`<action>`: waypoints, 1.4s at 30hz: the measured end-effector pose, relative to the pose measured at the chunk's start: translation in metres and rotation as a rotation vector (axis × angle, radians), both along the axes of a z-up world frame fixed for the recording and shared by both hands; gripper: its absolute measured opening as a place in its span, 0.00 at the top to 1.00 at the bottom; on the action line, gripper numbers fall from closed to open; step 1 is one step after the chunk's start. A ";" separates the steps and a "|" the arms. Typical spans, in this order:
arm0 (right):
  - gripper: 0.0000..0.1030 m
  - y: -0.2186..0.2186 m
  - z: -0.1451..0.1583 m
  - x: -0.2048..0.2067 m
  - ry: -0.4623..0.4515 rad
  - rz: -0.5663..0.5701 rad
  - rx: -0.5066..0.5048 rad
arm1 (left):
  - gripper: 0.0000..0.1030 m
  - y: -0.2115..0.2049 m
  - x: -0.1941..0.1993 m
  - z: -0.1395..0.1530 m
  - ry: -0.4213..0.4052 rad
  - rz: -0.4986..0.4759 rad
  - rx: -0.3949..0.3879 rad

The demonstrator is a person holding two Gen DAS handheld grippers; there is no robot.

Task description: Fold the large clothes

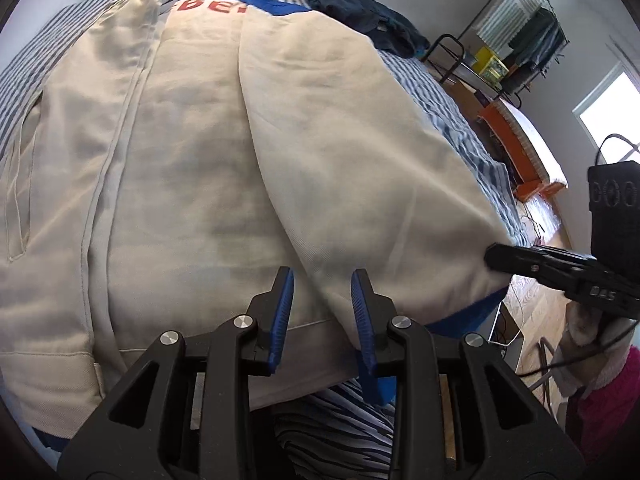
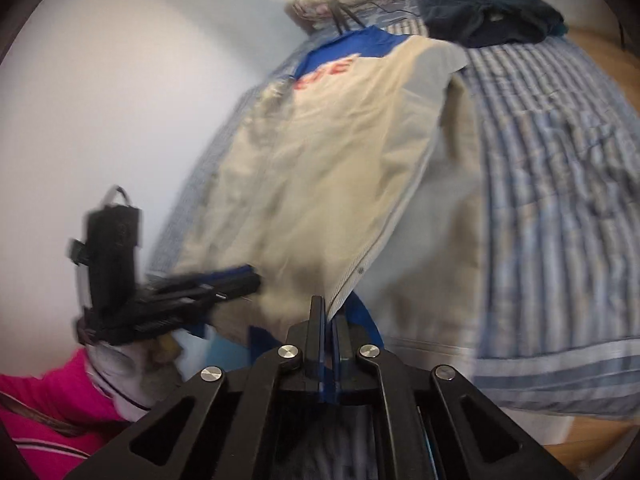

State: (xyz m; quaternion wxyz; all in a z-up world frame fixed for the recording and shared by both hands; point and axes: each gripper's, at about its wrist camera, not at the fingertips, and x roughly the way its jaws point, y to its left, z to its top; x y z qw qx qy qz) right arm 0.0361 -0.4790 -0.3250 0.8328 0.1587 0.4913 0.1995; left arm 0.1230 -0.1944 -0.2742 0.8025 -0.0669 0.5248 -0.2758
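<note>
I count one cream garment [image 1: 208,152] spread on the striped bed [image 1: 452,116]. My right gripper [image 2: 326,312] pinches its corner; my left gripper [image 1: 322,292] hovers narrowly parted, empty.

Ahead of the left gripper [image 1: 322,308] the cream jacket [image 1: 192,152] lies flat over the striped bed [image 1: 448,96]: open passage above it. The right gripper [image 1: 496,258] blocks its right side, clamped on the jacket's corner. Far ahead, a dark clothes heap [image 1: 360,16] bars the bed's far right edge
</note>
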 end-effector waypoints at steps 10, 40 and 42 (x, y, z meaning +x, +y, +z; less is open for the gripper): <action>0.50 -0.061 0.007 0.031 -0.062 -0.068 0.180 | 0.72 -0.041 -0.013 0.022 -0.060 -0.124 -0.011; 0.60 -0.154 -0.092 0.263 0.025 -0.377 0.715 | 0.71 -0.064 0.007 -0.022 0.036 -0.194 0.039; 0.59 -0.163 -0.096 0.278 0.020 -0.419 0.760 | 0.71 -0.064 0.006 -0.021 0.029 -0.198 0.042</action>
